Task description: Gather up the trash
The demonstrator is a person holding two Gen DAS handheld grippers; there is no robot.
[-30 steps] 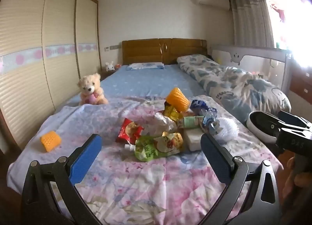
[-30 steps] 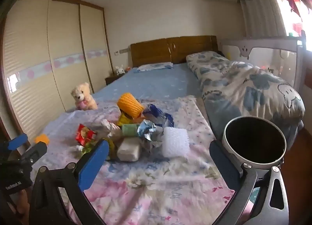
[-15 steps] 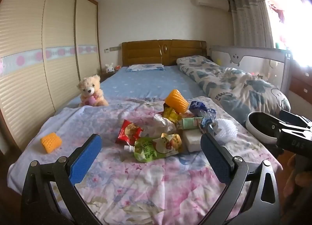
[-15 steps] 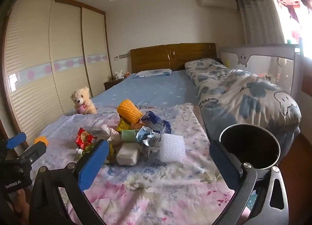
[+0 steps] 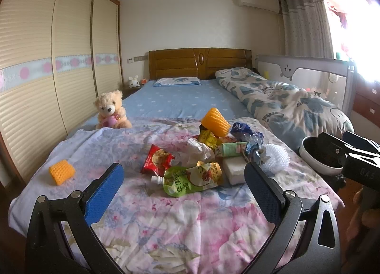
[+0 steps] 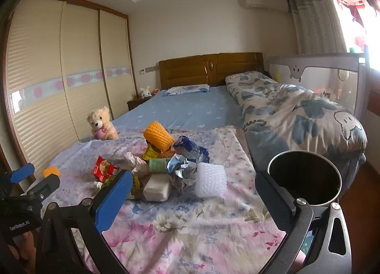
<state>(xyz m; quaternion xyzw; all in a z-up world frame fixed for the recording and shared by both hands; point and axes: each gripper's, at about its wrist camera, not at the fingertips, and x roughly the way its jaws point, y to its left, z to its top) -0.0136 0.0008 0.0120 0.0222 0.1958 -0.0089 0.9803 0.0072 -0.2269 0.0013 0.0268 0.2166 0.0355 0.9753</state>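
A heap of trash lies on the floral sheet at the bed's foot: a green drink pouch (image 5: pixel 190 180), a red snack bag (image 5: pixel 157 161), crumpled white paper (image 5: pixel 199 150), a white foam block (image 5: pixel 234 170), a yellow foam net (image 5: pixel 215 122), blue wrappers (image 5: pixel 247 131) and a white bubble pad (image 6: pixel 210 179). A second yellow foam net (image 5: pixel 61 171) lies alone at the left. A round bin (image 6: pixel 305 179) stands at the bed's right edge. My left gripper (image 5: pixel 184 193) is open and empty just short of the pouch. My right gripper (image 6: pixel 193 199) is open and empty before the heap.
A teddy bear (image 5: pixel 110 110) sits at the left of the bed. A rolled quilt (image 5: pixel 285 105) lies along the right side by a bed rail (image 5: pixel 308 72). Wardrobe doors (image 5: pixel 47 72) line the left wall. The right gripper's body (image 5: pixel 356 162) shows at the left view's right edge.
Both views have tilted up and drawn back slightly from the heap. Both grippers stay open and empty. Nothing on the bed has moved.
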